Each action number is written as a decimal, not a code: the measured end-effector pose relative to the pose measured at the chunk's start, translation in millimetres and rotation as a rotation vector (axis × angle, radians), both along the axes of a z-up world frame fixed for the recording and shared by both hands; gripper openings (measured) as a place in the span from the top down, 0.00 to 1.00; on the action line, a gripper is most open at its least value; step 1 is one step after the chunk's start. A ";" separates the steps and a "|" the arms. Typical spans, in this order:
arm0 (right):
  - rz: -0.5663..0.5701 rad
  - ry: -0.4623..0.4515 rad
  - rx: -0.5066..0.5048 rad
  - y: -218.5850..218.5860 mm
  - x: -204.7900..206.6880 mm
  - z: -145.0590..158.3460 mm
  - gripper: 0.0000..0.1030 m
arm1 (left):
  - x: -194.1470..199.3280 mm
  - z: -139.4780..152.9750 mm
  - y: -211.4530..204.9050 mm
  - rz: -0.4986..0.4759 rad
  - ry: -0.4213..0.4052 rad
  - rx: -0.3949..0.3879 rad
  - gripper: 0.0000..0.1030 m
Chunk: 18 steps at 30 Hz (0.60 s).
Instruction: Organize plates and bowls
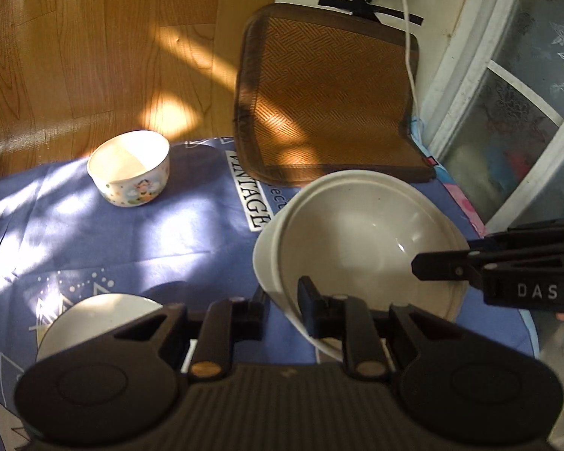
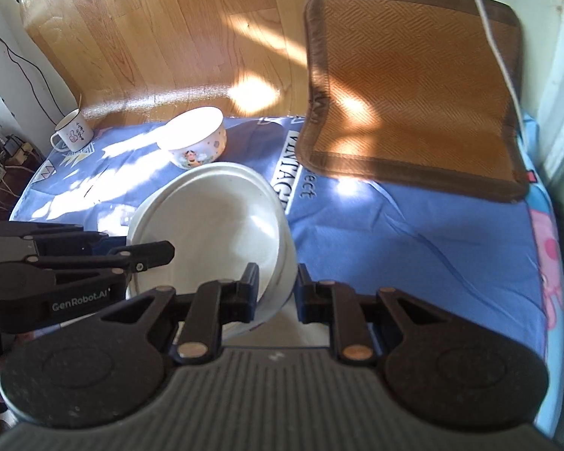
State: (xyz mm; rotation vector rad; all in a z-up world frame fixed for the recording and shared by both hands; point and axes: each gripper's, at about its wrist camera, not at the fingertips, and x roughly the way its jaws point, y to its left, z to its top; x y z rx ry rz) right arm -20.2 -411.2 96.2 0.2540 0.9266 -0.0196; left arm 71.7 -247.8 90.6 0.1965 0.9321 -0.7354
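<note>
**Two tools on the rim of a large white bowl**

In the left wrist view, the left tool [image 1: 282,300] sits low in the centre of the frame with its fingers on either side of the near rim of the large white bowl [image 1: 361,240], one finger outside the wall and one inside. The jaws are pinched onto that rim. The bowl appears tilted and seems to be two nested bowls, with a second rim showing along its left edge. The right tool [image 1: 417,267] reaches in from the right edge of the frame, its tip over the bowl's right rim; from here I cannot tell how its jaws stand.

In the right wrist view, the right tool [image 2: 276,287] straddles the bowl's [image 2: 206,225] lower right wall, one finger inside, one outside, clamped on it. The left tool [image 2: 169,251] enters from the left edge.

A small patterned bowl [image 1: 129,169] stands apart in the middle left of the left view, on the blue printed cloth [image 1: 112,236]. A white plate [image 1: 94,315] lies at the lower left, partly hidden by the tool body. A woven mat [image 1: 327,97] lies in the upper centre, overlapping the cloth's far edge, with a white cable [image 1: 408,37] across it. In the right view a white enamel mug [image 2: 73,135] stands at the middle left, at the cloth's corner. Wooden floor [image 1: 94,56] fills the upper left.
</note>
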 end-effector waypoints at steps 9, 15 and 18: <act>-0.038 0.028 0.011 -6.7 -34.9 -22.7 0.78 | -30.1 -24.5 -13.3 -0.041 0.026 0.040 0.83; -0.032 0.042 0.007 -7.1 -34.9 -35.0 0.78 | -32.9 -39.2 -17.7 -0.043 0.044 0.077 0.82; -0.018 0.031 -0.056 -1.9 -40.4 -37.5 0.74 | -34.9 -43.4 -21.9 -0.064 0.039 0.106 0.81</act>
